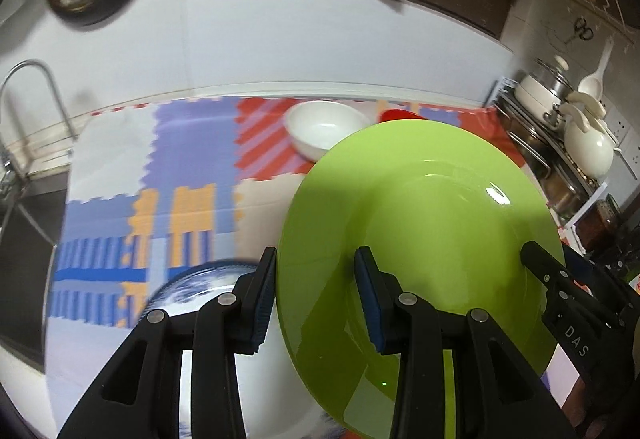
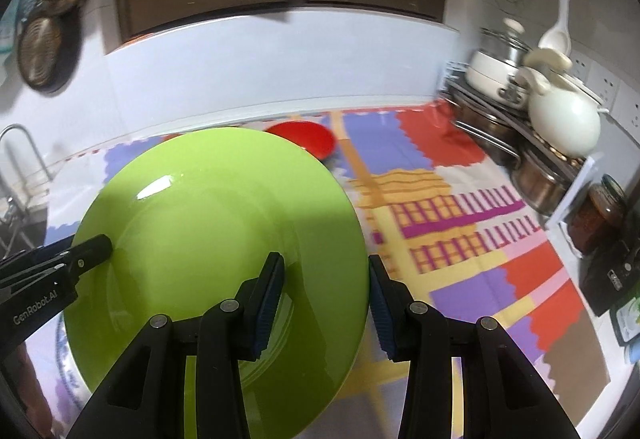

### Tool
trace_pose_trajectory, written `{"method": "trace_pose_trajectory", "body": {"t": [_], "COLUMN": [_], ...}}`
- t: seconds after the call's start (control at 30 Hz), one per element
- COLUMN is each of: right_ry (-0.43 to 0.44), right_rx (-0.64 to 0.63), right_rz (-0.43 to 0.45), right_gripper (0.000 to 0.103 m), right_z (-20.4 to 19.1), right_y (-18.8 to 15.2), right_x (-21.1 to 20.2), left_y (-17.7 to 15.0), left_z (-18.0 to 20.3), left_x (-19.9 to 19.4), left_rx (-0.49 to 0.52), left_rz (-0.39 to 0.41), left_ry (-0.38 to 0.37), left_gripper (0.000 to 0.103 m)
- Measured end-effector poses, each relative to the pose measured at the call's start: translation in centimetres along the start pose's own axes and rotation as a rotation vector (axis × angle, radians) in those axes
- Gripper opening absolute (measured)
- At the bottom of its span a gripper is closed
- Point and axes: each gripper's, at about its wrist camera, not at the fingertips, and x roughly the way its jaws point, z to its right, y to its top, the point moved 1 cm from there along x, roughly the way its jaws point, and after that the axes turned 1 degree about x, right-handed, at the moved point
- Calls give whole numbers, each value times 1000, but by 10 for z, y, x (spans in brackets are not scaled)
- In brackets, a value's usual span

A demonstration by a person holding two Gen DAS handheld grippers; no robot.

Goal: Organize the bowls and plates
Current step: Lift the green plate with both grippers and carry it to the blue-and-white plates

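Grippers both straddled the green plate (image 1: 424, 223): left gripper (image 1: 316, 303) and right gripper (image 2: 326, 303), jaws apart around opposite rims.

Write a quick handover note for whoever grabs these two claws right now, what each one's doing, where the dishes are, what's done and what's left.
Left claw: open, straddling the left rim of the green plate.
Right claw: open, straddling the plate's right rim.
The plate seems to sit on the blue-patterned dish near the front of the mat; contact is hidden.
White bowl and red bowl stand separately at the back.
Done: green plate apparently stacked.
Left: probably group the two bowls.
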Motion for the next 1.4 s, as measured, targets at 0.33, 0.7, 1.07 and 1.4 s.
{"method": "trace_pose_trajectory", "body": {"t": [0.33,0.7,1.07,1.4], "right_ry": [103,176,167,148], "right_rx": [-94,-177,-213,-207], "right_rz": [-19,-95,-186,-252], "right_gripper": [42,42,43,43], "right_z": [-82,-144,-164,-161], "right_y": [-14,-40,-64,-78], "right_x": [-7,9,34,57], "left_y": [-30,-62,-88,-96], "left_z": [-77,-131,-142,-139], "left_x": [-26,-20,11,33], "left_rx": [-75,-139,-150,-137], "left_rz": [-15,-92,-185,-236], "left_ry": [89,158,166,162], "left_gripper": [38,38,38,38]}}
